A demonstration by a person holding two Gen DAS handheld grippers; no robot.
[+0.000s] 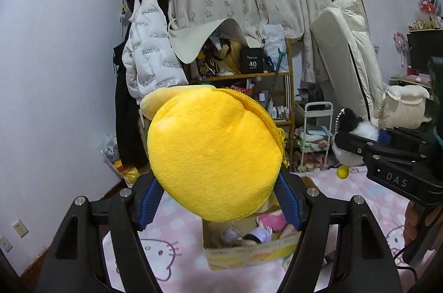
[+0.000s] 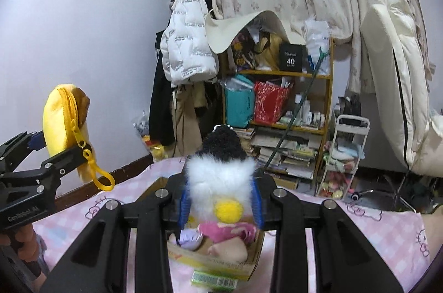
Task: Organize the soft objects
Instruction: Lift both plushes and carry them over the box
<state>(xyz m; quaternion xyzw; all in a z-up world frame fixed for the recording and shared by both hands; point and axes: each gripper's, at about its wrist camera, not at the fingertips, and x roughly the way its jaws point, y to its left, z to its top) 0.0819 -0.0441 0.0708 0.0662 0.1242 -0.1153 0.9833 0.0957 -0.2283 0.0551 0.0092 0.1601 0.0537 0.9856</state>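
My left gripper (image 1: 218,198) is shut on a round yellow plush zip pouch (image 1: 213,151) and holds it in the air above an open cardboard box (image 1: 249,254). The pouch also shows at the left of the right wrist view (image 2: 59,121), with a yellow clip hanging from it. My right gripper (image 2: 221,207) is shut on a fluffy black-and-white plush with a yellow pompom (image 2: 221,176), held above the same box (image 2: 221,265). That plush shows in the left wrist view (image 1: 351,132). The box holds a pink plush (image 2: 227,229) and other soft toys.
The box sits on a pink Hello Kitty blanket (image 1: 171,246). Behind are a cluttered wooden shelf (image 2: 290,104), hanging coats (image 2: 188,43), a small white cart (image 2: 343,154), a leaning cream mattress (image 2: 396,71) and curtains.
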